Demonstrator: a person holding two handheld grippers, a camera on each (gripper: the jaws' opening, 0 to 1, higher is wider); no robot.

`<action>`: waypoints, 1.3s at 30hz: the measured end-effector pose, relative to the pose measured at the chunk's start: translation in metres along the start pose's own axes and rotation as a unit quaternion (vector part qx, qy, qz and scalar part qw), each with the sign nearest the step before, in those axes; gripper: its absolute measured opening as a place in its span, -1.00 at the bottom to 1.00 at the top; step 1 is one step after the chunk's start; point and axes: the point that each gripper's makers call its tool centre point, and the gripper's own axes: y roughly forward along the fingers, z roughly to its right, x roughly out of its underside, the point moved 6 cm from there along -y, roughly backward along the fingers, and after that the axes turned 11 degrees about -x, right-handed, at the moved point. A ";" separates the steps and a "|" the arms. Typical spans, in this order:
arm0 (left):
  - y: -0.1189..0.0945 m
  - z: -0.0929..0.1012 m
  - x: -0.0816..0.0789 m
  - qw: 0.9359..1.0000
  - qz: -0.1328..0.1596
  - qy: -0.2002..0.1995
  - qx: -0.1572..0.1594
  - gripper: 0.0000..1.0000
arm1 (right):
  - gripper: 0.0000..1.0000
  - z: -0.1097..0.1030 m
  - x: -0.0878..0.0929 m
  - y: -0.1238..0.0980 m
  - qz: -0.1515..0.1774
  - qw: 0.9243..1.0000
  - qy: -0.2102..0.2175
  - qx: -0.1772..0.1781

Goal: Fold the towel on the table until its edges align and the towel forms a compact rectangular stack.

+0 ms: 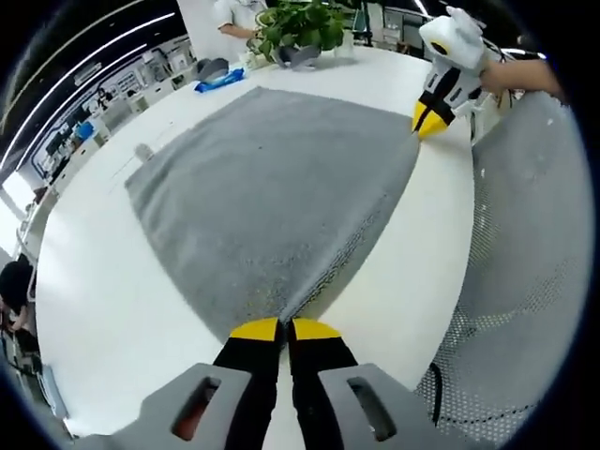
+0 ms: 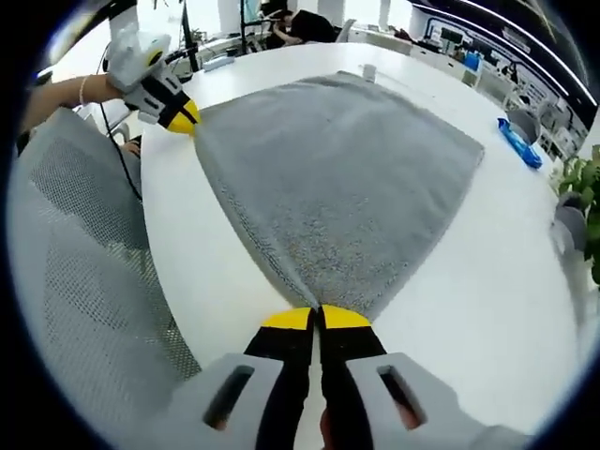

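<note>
A grey towel [image 1: 272, 197] lies spread flat on the white table [image 1: 112, 291]. My left gripper [image 1: 284, 328] is shut on the towel's near corner, its yellow tips pinching the fabric edge. Across the same edge, the right gripper [image 1: 429, 119] grips the other near corner. In the right gripper view the towel [image 2: 347, 178] fans out from my right gripper [image 2: 316, 317], which is shut on its corner. The left gripper [image 2: 180, 117] holds the far end of that edge, a hand behind it.
A grey mesh chair [image 1: 534, 262] stands close against the table edge, also seen as the mesh chair [image 2: 84, 272]. A potted plant [image 1: 300, 23], a blue object [image 1: 220, 81] and a person stand at the table's far side. The blue object [image 2: 518, 142] lies beyond the towel.
</note>
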 end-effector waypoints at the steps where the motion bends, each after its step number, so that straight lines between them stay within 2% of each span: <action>1: -0.001 0.000 -0.001 1.000 -0.004 -0.006 0.001 -0.94 | -1.00 0.000 -0.002 -0.001 -0.002 1.000 0.001 0.002; 5: -0.005 -0.003 -0.007 1.000 -0.006 -0.020 -0.016 -0.95 | -1.00 0.000 -0.008 -0.006 -0.004 1.000 -0.007 0.025; 9: -0.010 -0.005 -0.013 0.999 0.006 -0.010 -0.041 -0.95 | -1.00 0.001 -0.013 -0.009 -0.004 0.998 -0.040 0.053; 11: -0.012 -0.008 -0.018 0.998 0.020 0.010 -0.064 -0.95 | -1.00 0.004 -0.019 -0.014 0.006 0.996 -0.056 0.073; 14: -0.019 -0.014 -0.026 0.994 0.040 0.027 -0.096 -0.95 | -1.00 0.006 -0.026 -0.021 0.024 0.993 -0.066 0.096; 18: -0.025 -0.019 -0.033 0.990 0.064 0.039 -0.123 -0.95 | -1.00 0.008 -0.034 -0.027 0.040 0.989 -0.074 0.120; 22: -0.034 -0.026 -0.042 0.986 0.086 0.027 -0.142 -0.95 | -1.00 0.009 -0.041 -0.034 0.056 0.985 -0.079 0.141; 25: -0.045 -0.032 -0.052 0.979 0.126 0.008 -0.161 -0.95 | -1.00 0.010 -0.044 -0.042 0.074 0.983 -0.069 0.152; 27: -0.050 -0.031 -0.054 0.978 0.128 0.008 -0.165 -0.95 | -1.00 0.011 -0.046 -0.047 0.090 0.981 -0.068 0.159; 29: -0.055 -0.031 -0.058 0.974 0.137 0.019 -0.180 -0.95 | -1.00 0.010 -0.049 -0.052 0.100 0.978 -0.068 0.169; 32: -0.061 -0.031 -0.064 0.968 0.147 0.036 -0.199 -0.95 | -1.00 0.011 -0.055 -0.060 0.115 0.970 -0.084 0.198; 35: -0.065 -0.032 -0.065 0.969 0.149 0.018 -0.197 -0.95 | -1.00 0.010 -0.059 -0.066 0.125 0.965 -0.091 0.211; 37: -0.069 -0.034 -0.065 0.969 0.153 0.003 -0.192 -0.95 | -1.00 0.008 -0.063 -0.072 0.144 0.964 -0.081 0.210; 39: -0.075 -0.036 -0.066 0.969 0.156 -0.035 -0.187 -0.95 | -1.00 0.005 -0.065 -0.078 0.164 0.963 -0.061 0.204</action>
